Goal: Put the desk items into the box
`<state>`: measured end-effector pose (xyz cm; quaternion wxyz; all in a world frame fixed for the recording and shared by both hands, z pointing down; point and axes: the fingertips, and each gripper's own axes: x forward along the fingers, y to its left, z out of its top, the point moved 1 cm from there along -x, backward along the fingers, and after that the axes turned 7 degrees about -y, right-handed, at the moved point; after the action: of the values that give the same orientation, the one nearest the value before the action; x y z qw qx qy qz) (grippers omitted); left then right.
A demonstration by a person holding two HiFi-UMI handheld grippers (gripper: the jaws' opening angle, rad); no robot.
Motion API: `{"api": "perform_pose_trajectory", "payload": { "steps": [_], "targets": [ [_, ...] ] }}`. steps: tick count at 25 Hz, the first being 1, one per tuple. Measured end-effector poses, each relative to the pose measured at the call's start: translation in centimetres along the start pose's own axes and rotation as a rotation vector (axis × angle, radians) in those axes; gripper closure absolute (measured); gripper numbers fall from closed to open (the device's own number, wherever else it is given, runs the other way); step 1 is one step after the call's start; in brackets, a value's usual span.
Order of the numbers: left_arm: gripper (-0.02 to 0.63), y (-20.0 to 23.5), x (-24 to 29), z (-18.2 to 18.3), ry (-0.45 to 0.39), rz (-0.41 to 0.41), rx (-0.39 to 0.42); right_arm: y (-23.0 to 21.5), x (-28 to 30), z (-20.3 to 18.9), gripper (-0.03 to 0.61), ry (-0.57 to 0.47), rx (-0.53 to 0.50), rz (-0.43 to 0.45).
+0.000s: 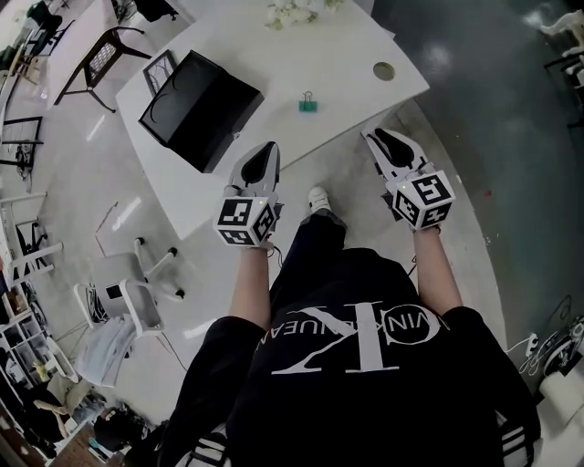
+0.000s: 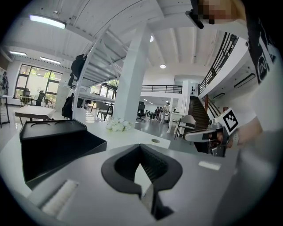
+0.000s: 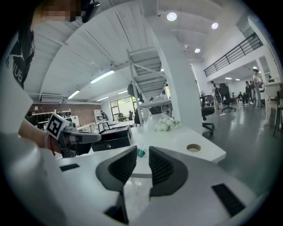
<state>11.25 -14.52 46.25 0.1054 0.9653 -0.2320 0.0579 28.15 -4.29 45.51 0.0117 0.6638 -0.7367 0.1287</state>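
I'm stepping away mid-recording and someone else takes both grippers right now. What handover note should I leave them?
Left gripper: fingers together, nothing in them, held in the air near the white desk.
Right gripper: fingers slightly apart, empty, pointing toward the green binder clip.
The clip lies on the desk, to the right of the open black box and apart from it.
Done: nothing shows inside the box.
Left: pick up the clip, probably with the right gripper, and put it in the box. White flowers lie at the far edge; it is unclear whether they count.
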Motion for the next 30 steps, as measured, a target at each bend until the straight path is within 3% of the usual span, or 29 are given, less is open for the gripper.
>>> {"api": "perform_pose_trajectory", "payload": {
  "steps": [22, 30],
  "targets": [
    [0.604, 5.7, 8.8, 1.1, 0.019, -0.075, -0.037, -0.8, 11.5, 0.1, 0.518, 0.165, -0.077, 0.162],
    [0.604, 7.1, 8.5, 0.3, 0.027, -0.007, -0.078, -0.4, 14.6, -1.5, 0.502, 0.267, -0.097, 0.286]
  ]
}}
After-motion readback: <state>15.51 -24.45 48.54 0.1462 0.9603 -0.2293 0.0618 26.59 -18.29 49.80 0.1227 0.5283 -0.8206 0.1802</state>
